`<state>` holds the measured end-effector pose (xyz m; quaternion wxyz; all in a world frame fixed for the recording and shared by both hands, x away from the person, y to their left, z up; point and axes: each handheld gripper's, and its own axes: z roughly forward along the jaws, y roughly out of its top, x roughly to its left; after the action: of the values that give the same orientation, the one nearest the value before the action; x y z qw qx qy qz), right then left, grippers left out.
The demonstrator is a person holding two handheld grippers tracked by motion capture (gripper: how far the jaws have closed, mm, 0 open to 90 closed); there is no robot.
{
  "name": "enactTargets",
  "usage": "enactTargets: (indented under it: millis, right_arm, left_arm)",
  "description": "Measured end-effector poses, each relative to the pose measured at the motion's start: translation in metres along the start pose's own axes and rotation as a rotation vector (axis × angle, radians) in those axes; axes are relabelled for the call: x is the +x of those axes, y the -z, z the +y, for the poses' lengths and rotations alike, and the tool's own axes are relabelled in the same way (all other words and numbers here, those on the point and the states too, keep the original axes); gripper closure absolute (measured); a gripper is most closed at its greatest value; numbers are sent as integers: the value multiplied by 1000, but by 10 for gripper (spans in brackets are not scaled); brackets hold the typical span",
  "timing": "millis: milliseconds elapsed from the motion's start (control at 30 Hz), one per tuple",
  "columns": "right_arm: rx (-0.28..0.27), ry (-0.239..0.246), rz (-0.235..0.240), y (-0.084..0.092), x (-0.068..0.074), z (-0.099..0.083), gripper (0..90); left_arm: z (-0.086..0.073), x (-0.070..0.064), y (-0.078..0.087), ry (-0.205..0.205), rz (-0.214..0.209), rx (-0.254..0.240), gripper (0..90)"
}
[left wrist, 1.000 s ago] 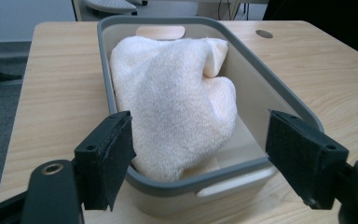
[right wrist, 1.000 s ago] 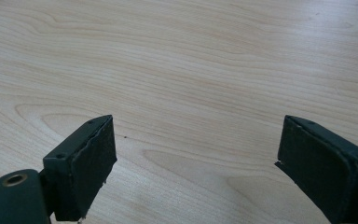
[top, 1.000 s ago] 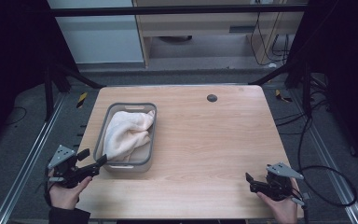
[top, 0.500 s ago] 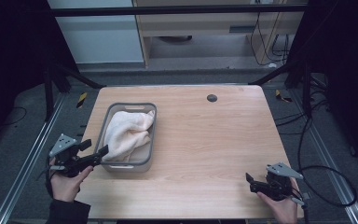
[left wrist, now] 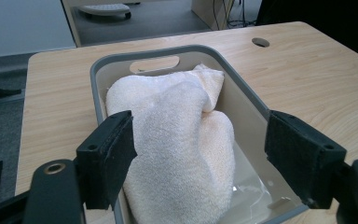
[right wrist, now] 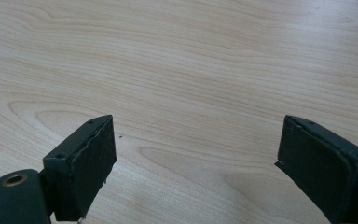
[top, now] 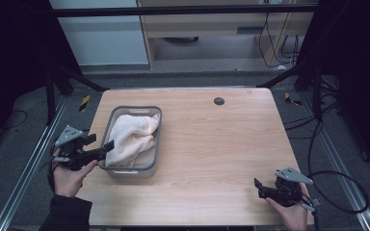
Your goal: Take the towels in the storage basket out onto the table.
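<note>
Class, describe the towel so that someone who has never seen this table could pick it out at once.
Start at the wooden table. On its left half sits a grey bin with handle slots. Bunched inside lies the towel: cream-white, fluffy terry cloth, the one soft thing there.

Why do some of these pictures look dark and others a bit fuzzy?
High view: the table is lit, its surroundings nearly black. Left gripper view: the towel is fairly sharp, the near pads soft. Right gripper view: evenly lit wood, pads slightly blurred.
</note>
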<state>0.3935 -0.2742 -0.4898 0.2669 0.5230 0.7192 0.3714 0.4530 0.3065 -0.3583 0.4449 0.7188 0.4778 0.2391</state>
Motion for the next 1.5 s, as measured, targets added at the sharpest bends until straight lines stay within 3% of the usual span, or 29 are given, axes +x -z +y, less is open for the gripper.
enactTargets:
  millis: [333,800,1100,1333,1500]
  right_arm:
    - [8,3,0,-1,-1,0,112]
    - [16,-7,-1,-1,-1,0,112]
    - [16,-3,-2,-2,-2,-1,112]
    - [21,-7,1,-2,-3,-1,112]
    - [26,-12,3,-2,-3,-1,112]
  left_arm:
    - [12,1,-23,-27,-4,96,239]
    - [16,3,-42,-47,4,175,248]
    - [14,4,-60,-67,14,250,276]
    - [7,7,-74,-59,14,293,291]
    - [0,9,-85,-77,26,352,315]
